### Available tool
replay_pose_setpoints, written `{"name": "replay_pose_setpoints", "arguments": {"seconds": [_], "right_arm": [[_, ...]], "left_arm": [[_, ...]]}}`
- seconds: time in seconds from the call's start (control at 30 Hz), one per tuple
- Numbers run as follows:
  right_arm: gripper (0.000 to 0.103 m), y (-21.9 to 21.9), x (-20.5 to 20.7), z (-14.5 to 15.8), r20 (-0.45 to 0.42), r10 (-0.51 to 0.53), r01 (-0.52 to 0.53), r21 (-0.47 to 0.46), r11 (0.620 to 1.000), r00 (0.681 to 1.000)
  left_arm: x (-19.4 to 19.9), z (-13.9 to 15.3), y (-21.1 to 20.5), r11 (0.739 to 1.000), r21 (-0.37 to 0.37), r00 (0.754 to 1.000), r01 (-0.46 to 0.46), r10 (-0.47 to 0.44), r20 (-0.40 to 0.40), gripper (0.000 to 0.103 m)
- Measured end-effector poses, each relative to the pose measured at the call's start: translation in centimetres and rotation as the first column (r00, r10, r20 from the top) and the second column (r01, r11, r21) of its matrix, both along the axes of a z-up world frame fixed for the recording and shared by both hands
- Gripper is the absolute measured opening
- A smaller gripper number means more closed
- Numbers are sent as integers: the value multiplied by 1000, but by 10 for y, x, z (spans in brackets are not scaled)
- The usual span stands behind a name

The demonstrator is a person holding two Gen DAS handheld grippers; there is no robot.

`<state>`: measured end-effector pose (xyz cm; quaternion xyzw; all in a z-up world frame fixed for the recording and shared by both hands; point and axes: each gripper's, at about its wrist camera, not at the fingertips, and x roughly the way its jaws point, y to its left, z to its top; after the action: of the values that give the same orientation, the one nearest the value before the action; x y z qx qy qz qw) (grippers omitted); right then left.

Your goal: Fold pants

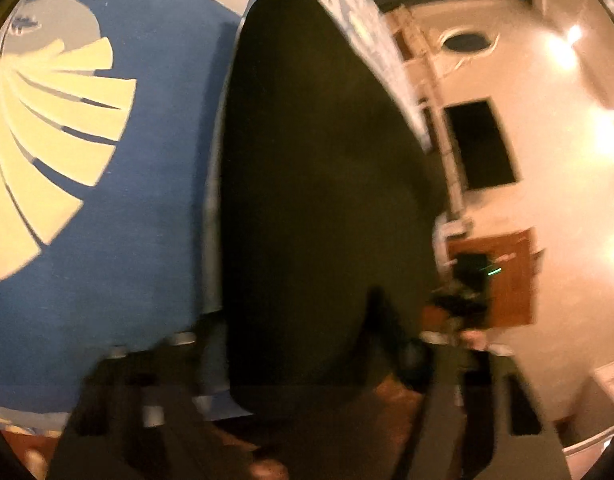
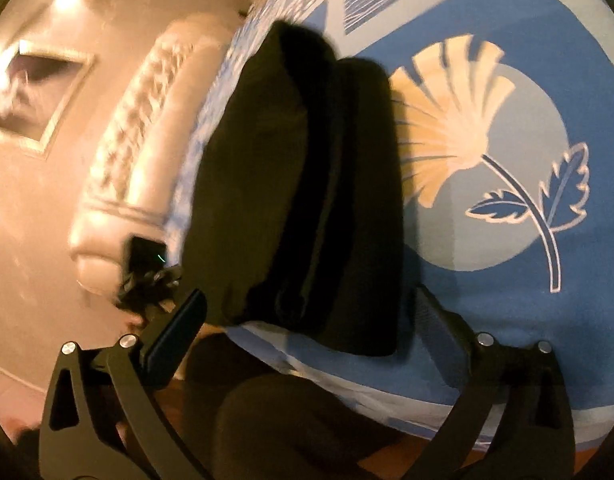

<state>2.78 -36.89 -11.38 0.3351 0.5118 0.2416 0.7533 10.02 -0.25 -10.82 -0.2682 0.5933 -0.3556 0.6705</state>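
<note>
Dark pants (image 2: 291,200) lie folded lengthwise on a bed with a blue sheet (image 2: 507,312) printed with a cream fan flower. In the right wrist view my right gripper (image 2: 307,320) is open, its fingers (image 2: 171,340) wide apart at the near end of the pants, above the bed edge, holding nothing. In the left wrist view the pants (image 1: 319,200) fill the middle as a long dark shape. My left gripper (image 1: 299,364) is blurred and open, its fingers (image 1: 179,384) straddling the near end of the pants. The other gripper (image 1: 467,292) shows at the right.
The blue sheet (image 1: 147,240) spreads to the left in the left wrist view. A pale wall with a dark window (image 1: 479,144) and a wooden door (image 1: 511,276) lies beyond the bed. A padded headboard (image 2: 147,140) stands left of the pants in the right wrist view.
</note>
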Motion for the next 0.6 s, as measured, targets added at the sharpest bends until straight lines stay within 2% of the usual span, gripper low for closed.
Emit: {"name": "replay_pose_setpoints", "arguments": {"seconds": [0.07, 0.1, 0.13, 0.17, 0.27, 0.6], "right_arm": [[100, -3, 2, -1, -22, -19, 19, 35, 999, 1000], [94, -3, 2, -1, -21, -17, 18, 37, 999, 1000], [85, -1, 1, 0, -21, -11, 11, 7, 1000, 1000], [58, -1, 1, -2, -30, -6, 6, 2, 1000, 1000], [51, -4, 0, -6, -37, -20, 21, 18, 1000, 999], [47, -5, 1, -2, -18, -30, 31, 22, 999, 999]], "left_arm": [[0, -1, 1, 1000, -10, 1000, 2, -2, -3, 51], [0, -1, 0, 1000, -11, 1000, 2, -2, -5, 48], [0, -1, -1, 1000, -4, 1000, 5, -5, 4, 45], [-1, 1, -4, 1000, 18, 1000, 15, -15, 26, 45], [-6, 5, -7, 998, 47, 997, 28, -32, 68, 39], [-9, 20, -9, 996, 84, 987, 25, -38, 155, 31]]}}
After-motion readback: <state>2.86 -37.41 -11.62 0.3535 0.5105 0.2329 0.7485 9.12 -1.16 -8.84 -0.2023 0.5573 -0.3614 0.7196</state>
